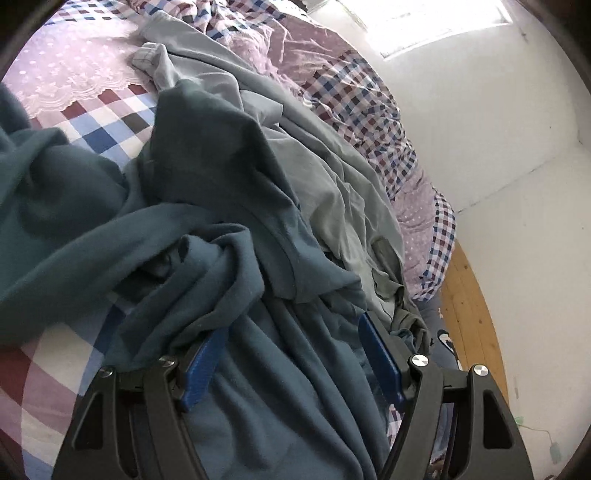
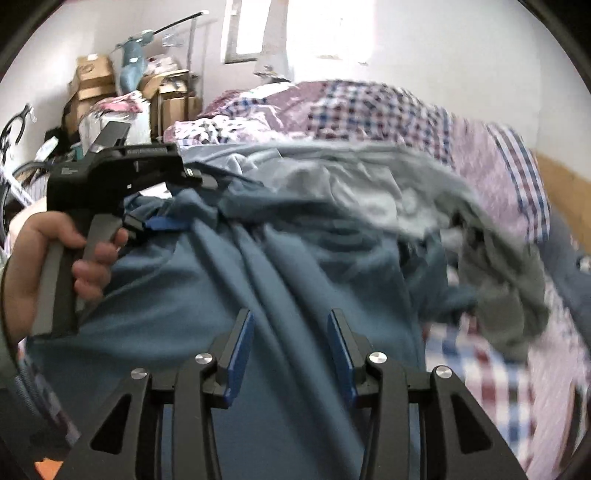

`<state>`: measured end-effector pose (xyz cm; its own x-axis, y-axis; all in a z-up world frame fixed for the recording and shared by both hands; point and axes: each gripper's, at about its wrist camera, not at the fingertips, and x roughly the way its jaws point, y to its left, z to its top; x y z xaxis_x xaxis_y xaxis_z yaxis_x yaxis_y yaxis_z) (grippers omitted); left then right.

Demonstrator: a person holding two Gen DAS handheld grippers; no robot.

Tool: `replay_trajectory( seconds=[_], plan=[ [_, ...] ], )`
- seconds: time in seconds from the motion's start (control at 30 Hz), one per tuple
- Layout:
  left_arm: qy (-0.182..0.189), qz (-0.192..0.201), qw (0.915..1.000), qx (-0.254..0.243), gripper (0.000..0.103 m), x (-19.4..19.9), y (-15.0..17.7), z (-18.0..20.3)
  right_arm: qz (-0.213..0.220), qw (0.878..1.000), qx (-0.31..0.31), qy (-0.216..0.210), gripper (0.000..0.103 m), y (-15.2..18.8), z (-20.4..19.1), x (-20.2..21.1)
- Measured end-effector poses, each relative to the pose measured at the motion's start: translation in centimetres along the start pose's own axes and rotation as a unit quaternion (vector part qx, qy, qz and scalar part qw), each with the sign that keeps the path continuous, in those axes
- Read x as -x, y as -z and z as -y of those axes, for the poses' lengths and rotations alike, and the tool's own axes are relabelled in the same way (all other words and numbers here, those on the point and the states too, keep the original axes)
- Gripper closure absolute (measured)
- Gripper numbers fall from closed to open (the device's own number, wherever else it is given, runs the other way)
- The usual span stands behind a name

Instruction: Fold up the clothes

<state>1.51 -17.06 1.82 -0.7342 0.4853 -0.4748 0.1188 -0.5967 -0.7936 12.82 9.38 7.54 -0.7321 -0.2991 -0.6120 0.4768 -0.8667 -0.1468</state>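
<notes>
Dark teal knit garment point(image 1: 207, 206) is recorded between the blue-padded jaws. Pale grey-green cotton garment point(image 1: 332, 177) is noted beyond the jaws. Checked bedsheet in blue, maroon and white point(image 1: 110, 122) and lilac white-dotted lace coverlet point(image 1: 66, 74) are seen further ahead.

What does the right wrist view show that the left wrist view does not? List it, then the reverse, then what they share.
Only the right wrist view shows the left hand-held gripper from outside, the person's hand squeezing its handle, and stacked cardboard boxes by the wall.

Only the left wrist view shows the wooden floor beside the bed and the lace-edged pink cover.

Both show the dark teal garment lying between open fingers, the pale grey-green garment, the checkered bedding and a bright window.
</notes>
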Motion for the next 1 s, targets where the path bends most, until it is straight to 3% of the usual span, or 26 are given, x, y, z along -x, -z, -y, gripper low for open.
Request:
replay_trajectory(
  seconds=[0.2, 0.33, 0.43, 0.53, 0.7, 0.8, 1.0],
  plan=[
    [0.051, 0.005, 0.9986, 0.012, 0.026, 0.5, -1.3, 0.1, 0.018, 0.994, 0.107, 0.001, 0.057, -5.4, -2.7, -4.2],
    [0.096, 0.06, 0.9933, 0.025, 0.026, 3.0, -3.2, -0.4, 0.012, 0.984, 0.174, -0.02, 0.057, -8.0, -4.8, -8.4],
    [0.09, 0.089, 0.9905, 0.053, 0.026, 4.6, -4.9, -2.2, -0.001, 0.972, 0.232, -0.034, 0.058, -8.8, -6.2, -11.8],
    [0.067, 0.089, 0.9894, 0.093, 0.026, 5.0, -6.5, -5.0, -0.012, 0.963, 0.267, -0.032, 0.058, -8.7, -6.9, -14.3],
    [0.057, 0.067, 0.9874, 0.132, 0.026, 4.3, -8.5, -8.5, -0.025, 0.96, 0.276, -0.034, 0.058, -8.2, -6.7, -16.5],
    [0.081, 0.036, 0.9873, 0.132, 0.026, 3.0, -9.5, -9.1, -0.027, 0.964, 0.263, -0.034, 0.058, -8.1, -6.2, -17.0],
    [0.081, -0.018, 0.9924, 0.091, 0.026, 1.3, -9.8, -7.7, -0.027, 0.968, 0.249, -0.032, 0.057, -8.3, -5.5, -17.4]
  ],
)
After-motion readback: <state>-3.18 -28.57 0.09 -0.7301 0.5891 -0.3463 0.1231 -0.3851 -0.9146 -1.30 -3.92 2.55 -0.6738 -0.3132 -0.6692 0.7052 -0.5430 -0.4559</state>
